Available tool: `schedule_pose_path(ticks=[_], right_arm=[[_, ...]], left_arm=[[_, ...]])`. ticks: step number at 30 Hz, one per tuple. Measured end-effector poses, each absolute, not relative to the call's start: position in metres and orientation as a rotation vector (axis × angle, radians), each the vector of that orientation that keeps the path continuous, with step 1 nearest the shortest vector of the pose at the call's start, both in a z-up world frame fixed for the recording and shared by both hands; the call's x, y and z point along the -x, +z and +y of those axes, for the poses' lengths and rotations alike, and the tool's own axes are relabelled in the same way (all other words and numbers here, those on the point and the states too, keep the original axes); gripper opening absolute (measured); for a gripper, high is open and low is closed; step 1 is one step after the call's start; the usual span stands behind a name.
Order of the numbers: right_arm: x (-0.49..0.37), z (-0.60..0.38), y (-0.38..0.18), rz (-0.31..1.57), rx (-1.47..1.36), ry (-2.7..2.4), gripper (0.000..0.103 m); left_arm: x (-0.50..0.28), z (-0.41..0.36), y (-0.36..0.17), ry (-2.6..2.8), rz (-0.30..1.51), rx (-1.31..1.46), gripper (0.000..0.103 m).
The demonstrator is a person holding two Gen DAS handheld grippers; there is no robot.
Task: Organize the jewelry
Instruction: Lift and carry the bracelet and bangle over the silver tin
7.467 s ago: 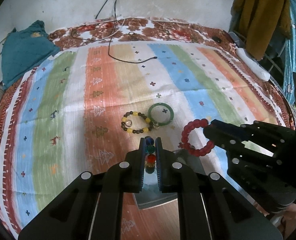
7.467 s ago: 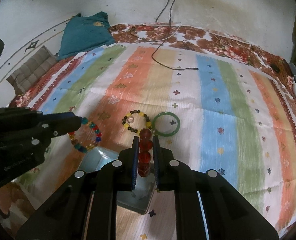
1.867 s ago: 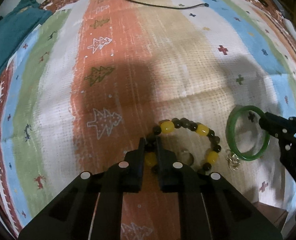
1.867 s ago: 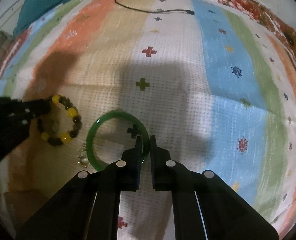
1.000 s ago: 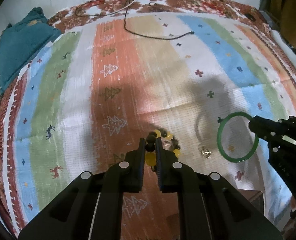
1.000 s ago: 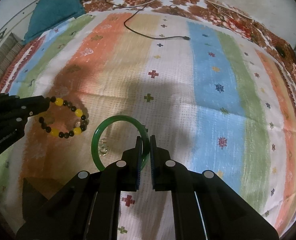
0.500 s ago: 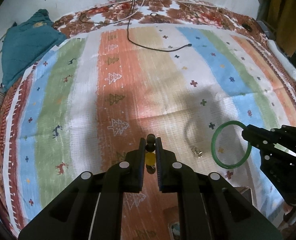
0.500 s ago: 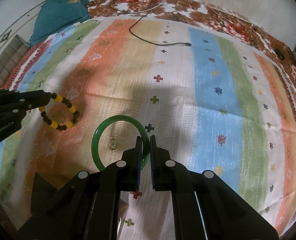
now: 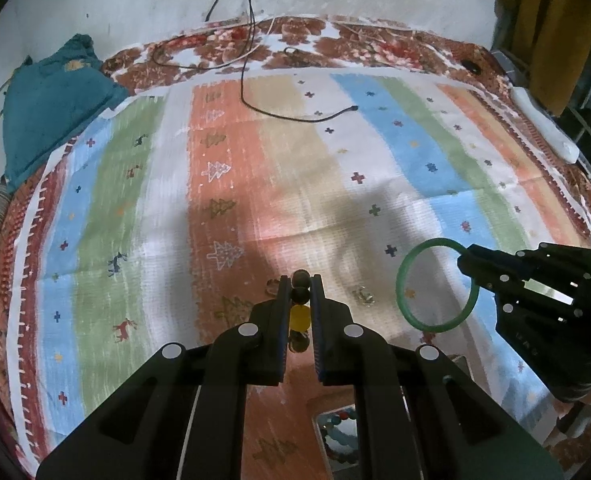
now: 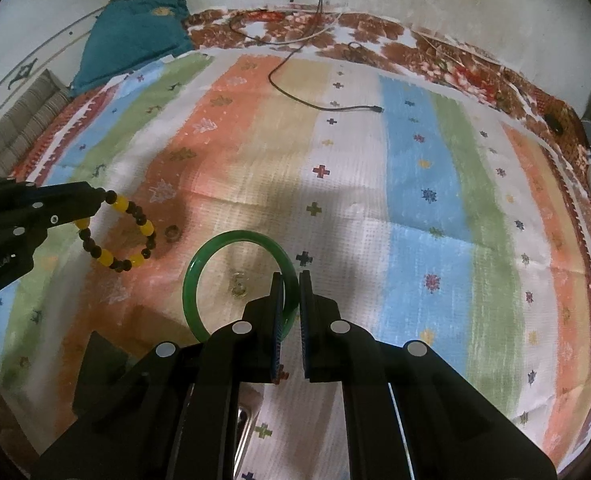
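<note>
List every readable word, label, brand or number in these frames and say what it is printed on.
"...nRobot.AI": white print on the side of the left hand-held gripper, seen from the right wrist view; its start is cut off at the picture edge.
Faint marking on the right hand-held gripper body: too small and dim to read.
Nothing else carries text.

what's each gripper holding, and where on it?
Left gripper: bead bracelet, pinched across a few beads. Right gripper: green bangle, pinched across its rim. Both clear of the cloth.
</note>
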State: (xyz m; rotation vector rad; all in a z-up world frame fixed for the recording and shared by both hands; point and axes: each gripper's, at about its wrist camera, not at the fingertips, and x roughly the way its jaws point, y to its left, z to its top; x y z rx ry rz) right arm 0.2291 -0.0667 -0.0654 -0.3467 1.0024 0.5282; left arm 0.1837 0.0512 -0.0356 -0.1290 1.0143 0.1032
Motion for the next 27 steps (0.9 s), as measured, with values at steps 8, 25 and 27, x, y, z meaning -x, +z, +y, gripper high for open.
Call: schedule_pose_path(ticks=[8,25,27], right_arm=[[-0.214,-0.075,-0.054,0.966,0.339,0.526,0.009],[-0.187,-0.083,-0.046,0.950,0.329,0.544,0.009],[-0.184,-0.085,-0.046,0.942,0.326,0.540,0.009]], left_arm=[[-0.164,0.040,-0.023,0.068,0.980,0.156,0.009],[-0.132,0.017,-0.007,0.038,0.929,0.130,0.009],[-0.127,0.014,-0.005,0.036,0.924,0.127,0.009]])
